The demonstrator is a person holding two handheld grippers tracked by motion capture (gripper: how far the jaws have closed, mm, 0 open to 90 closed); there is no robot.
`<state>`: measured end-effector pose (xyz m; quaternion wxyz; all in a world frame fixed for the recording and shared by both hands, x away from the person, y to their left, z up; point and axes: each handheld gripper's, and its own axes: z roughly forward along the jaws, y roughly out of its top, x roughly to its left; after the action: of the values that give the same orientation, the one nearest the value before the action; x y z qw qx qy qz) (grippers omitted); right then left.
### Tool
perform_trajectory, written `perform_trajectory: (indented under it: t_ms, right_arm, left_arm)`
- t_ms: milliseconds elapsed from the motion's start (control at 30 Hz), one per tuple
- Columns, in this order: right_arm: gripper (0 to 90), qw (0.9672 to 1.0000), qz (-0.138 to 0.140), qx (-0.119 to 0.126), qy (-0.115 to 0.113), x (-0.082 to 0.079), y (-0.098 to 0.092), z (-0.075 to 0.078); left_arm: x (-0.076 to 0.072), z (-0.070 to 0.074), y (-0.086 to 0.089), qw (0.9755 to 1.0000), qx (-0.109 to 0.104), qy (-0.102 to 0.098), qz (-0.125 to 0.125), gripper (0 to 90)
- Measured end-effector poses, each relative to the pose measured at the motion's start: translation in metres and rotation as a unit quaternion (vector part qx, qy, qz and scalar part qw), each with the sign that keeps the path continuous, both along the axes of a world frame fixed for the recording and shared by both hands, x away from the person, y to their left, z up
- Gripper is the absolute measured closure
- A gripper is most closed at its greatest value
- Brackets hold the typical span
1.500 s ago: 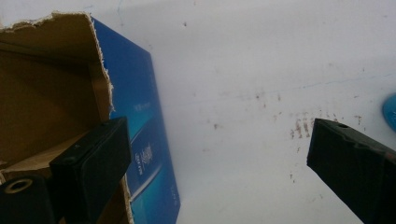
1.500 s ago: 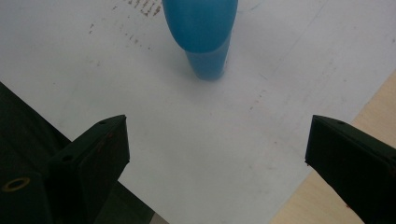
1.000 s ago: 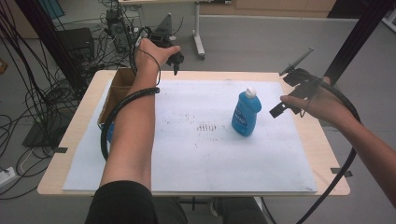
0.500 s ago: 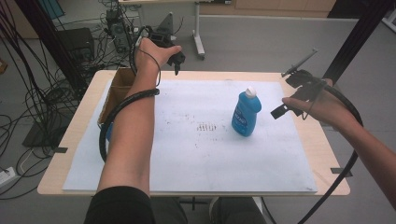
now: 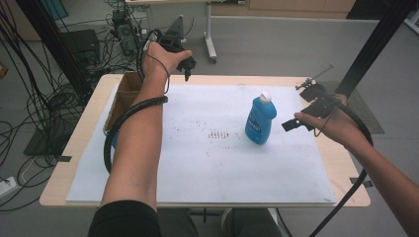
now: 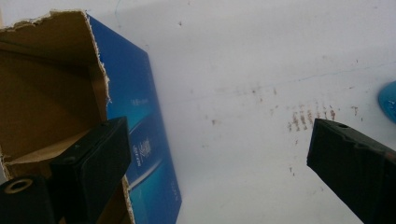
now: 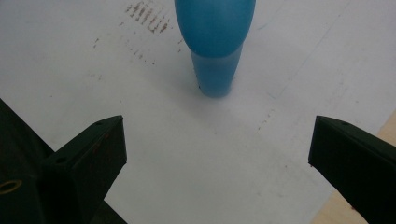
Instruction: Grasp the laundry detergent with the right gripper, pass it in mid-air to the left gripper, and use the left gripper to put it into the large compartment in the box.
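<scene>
Blue plastic, with a white cap: the bottle (image 5: 260, 120) stands upright on the white sheet (image 5: 217, 163) that covers most of the worktop (image 5: 353, 177), a little right of the middle and nearer to the far edge than to the near one. It stands free, nothing touches it, so it is easy to take from the side.

From the right edge the right claw (image 5: 296, 122) points at the bottle and is near it, but a gap remains between them. Its jaws are spread wide; in the right gripper view the bottle (image 7: 215, 42) sits between the two black jaws and farther ahead, so I judge the hand is lined up to close around the body of the bottle. The wide spread makes sense, because the bottle is broad in its middle. It could tip if only one jaw meets it first.

At the far left corner of the worktop the left claw (image 5: 187, 65) hangs above the far edge, held away from the work. Its jaws are also apart and hold nothing. Just under it, in the left gripper view, is an open cardboard box (image 6: 51, 88) with a torn rim and a blue printed side; in the high view the box (image 5: 121, 98) lies along the left edge. It may be the place where the bottle should go, but this is only my guess.
</scene>
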<state>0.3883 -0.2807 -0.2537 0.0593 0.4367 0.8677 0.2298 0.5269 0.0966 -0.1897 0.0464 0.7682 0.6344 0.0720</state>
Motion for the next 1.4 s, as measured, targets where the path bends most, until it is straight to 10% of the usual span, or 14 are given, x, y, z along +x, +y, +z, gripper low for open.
perform_trajectory:
  t_ms: [1400]
  right_arm:
    - [3.3, 0.9875, -0.012, 0.112, -0.11, 0.015, 0.02, -0.092]
  left_arm:
    - [0.005, -0.01, -0.007, 0.9998, 0.015, -0.001, -0.015, 6.9]
